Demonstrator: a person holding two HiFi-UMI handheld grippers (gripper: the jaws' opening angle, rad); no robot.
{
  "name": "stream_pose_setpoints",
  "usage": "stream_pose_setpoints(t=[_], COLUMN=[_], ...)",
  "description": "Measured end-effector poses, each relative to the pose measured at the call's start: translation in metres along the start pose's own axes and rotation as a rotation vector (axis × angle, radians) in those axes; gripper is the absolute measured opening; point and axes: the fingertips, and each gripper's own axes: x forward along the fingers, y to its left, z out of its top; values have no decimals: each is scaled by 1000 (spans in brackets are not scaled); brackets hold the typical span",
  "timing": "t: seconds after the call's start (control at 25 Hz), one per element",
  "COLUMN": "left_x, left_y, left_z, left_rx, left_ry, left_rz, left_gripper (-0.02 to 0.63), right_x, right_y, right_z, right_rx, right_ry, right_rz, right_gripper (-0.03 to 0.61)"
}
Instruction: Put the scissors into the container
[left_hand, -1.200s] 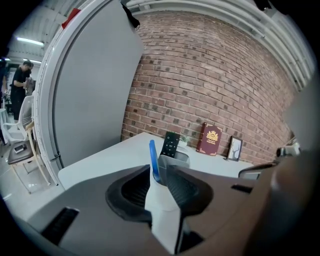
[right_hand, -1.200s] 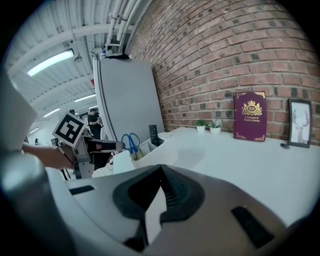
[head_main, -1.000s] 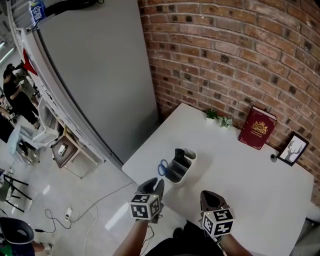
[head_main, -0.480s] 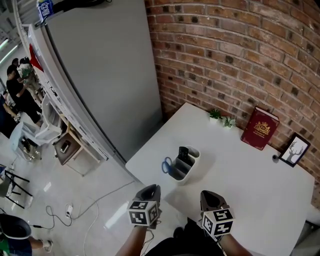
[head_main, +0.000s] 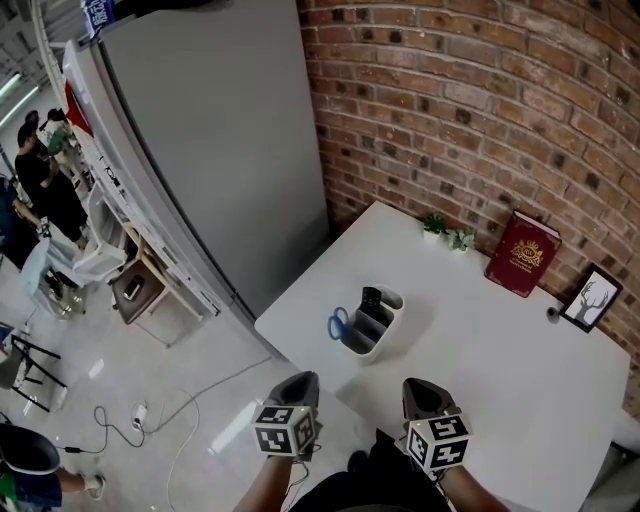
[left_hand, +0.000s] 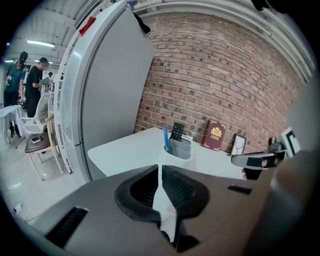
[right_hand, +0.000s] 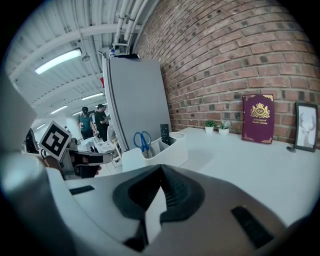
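Scissors (head_main: 337, 323) stand in the container (head_main: 374, 349), well beyond both empty, pressed-together hand-held grippers (head_main: 301, 384) (head_main: 421, 393).

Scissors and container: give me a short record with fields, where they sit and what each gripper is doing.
scissors: standing in the container, blue handles up
container: on the white table, near its edge
left gripper: shut, empty, back from the container
right gripper: shut, empty, back from the container
task: looks done

Bright even light, fisheye-bent edges
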Motion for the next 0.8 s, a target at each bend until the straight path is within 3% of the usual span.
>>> stream_pose_setpoints(t=[0.8], left_x=[-14], left_y=[-4], left_z=[1], left_rx=[-5], left_ry=[-20], left_rz=[15], left_gripper=[26], right_x=[-10], right_y=[10], right_z=[-2], right_rx=[-27], right_ry=[-1], right_rz=[29], right_gripper=[0])
